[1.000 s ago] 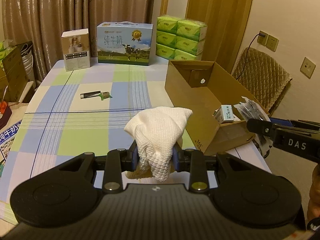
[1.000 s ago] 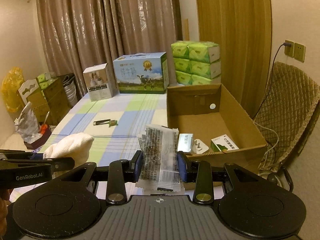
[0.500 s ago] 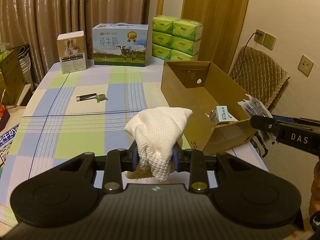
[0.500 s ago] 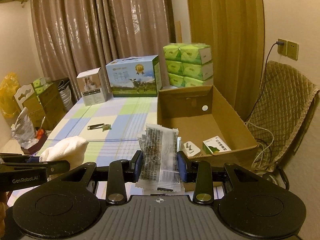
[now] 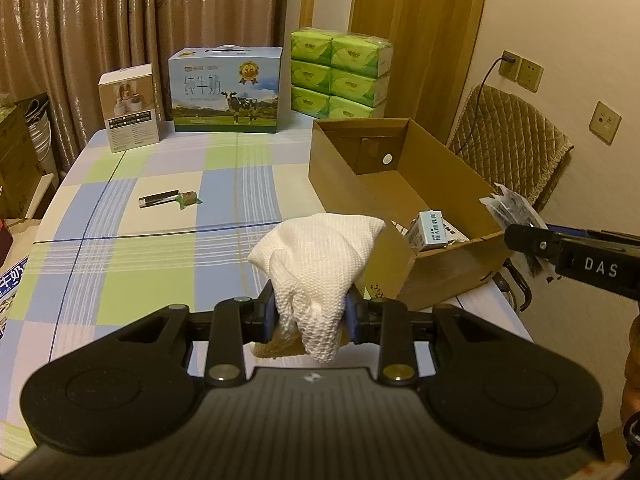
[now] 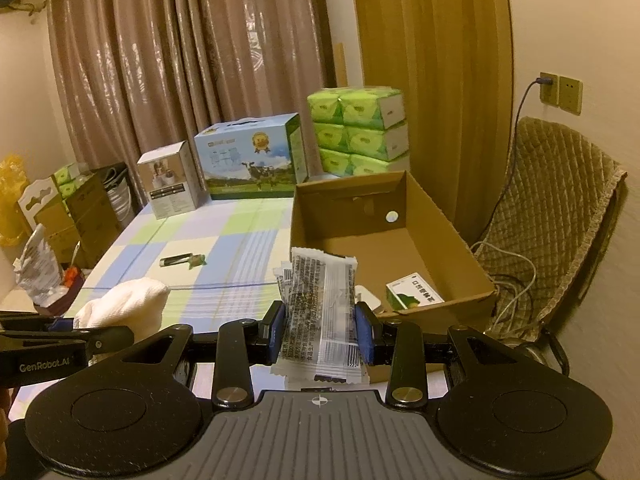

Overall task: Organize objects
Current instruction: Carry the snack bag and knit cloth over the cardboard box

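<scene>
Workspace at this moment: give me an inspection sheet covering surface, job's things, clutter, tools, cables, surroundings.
Surface: table under a checked cloth.
Job's things: open cardboard box holding small packets; white cloth; printed sachets; dark tube lying loose on the table.
Clutter: milk carton, small carton, tissue packs along the far edge.
Tools: left tool shut on the white cloth; right tool shut on the printed sachets.
Cables: one plugged into the wall socket; more beside the chair.
Surroundings: curtains, padded chair, floor boxes.
</scene>
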{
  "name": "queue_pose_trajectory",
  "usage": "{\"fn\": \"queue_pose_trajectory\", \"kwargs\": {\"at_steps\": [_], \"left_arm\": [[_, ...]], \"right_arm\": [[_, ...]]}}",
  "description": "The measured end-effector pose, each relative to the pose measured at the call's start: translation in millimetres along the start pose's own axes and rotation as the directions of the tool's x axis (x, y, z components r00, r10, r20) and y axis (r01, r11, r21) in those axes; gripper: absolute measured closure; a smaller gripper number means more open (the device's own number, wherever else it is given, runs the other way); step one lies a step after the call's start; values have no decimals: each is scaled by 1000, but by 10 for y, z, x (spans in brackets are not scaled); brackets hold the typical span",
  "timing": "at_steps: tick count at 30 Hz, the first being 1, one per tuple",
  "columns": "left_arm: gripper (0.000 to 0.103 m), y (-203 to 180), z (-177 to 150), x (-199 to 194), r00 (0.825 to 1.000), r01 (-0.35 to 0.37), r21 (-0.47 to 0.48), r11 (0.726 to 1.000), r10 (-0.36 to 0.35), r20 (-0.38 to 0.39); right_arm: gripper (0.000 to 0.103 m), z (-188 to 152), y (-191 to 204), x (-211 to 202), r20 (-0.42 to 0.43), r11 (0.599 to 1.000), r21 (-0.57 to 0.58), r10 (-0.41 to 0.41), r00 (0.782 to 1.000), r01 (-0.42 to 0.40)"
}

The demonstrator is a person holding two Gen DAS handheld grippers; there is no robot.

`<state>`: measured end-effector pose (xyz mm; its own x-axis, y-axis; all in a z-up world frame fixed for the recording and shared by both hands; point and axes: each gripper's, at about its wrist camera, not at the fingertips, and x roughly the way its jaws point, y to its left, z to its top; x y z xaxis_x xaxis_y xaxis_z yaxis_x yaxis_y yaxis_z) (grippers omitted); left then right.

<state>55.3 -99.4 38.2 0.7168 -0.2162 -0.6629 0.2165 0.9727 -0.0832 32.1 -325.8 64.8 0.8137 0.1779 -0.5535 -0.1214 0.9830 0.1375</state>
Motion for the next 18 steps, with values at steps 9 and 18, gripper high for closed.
{"fn": "queue_pose_trajectory", "kwargs": {"at_steps": [9,18], "left_arm": [[75,-104,58,96,1000,20,23,1000,-19,-8],[75,-287,189,259,999,51,51,997,-51,-11]], "right_arm": [[69,24,-163,18,-1,999,17,-28,1000,28],[69,105,-386,63,5,997,30,-66,998,66]]}}
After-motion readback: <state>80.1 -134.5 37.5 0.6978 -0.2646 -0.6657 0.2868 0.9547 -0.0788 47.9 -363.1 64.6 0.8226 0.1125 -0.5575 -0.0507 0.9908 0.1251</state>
